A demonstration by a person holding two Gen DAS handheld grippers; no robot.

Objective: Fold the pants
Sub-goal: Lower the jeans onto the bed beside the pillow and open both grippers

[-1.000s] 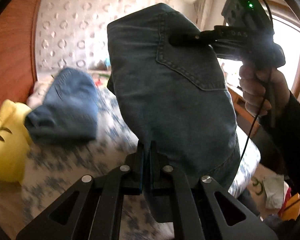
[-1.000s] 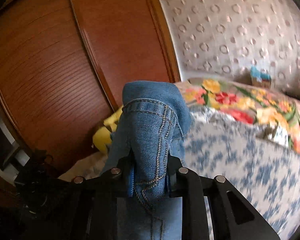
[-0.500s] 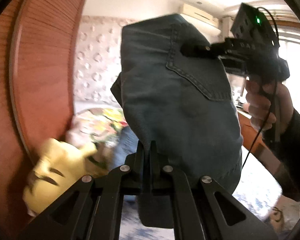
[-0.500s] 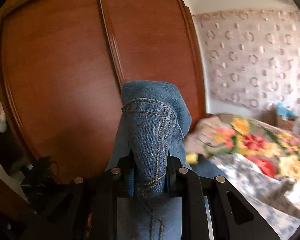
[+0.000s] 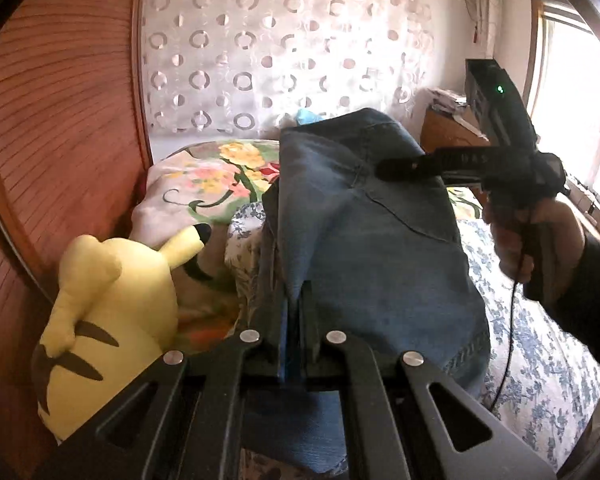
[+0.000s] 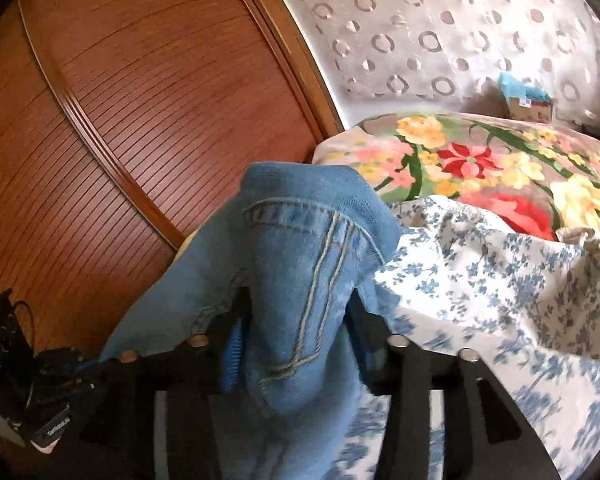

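Here, at left, the left hand-held gripper (image 5: 294, 312) is clamping a lower fold of the folded jeans (image 5: 364, 232), both tools pitching downward toward the bed (image 5: 540, 340). At right, the right hand-held gripper (image 6: 296, 328) is opening its jaws, denim still bunching between them, the bundle hanging just over the bed.

A home bedroom: bed (image 6: 500, 280) (floral bedding), wooden wardrobe (image 6: 140, 100).
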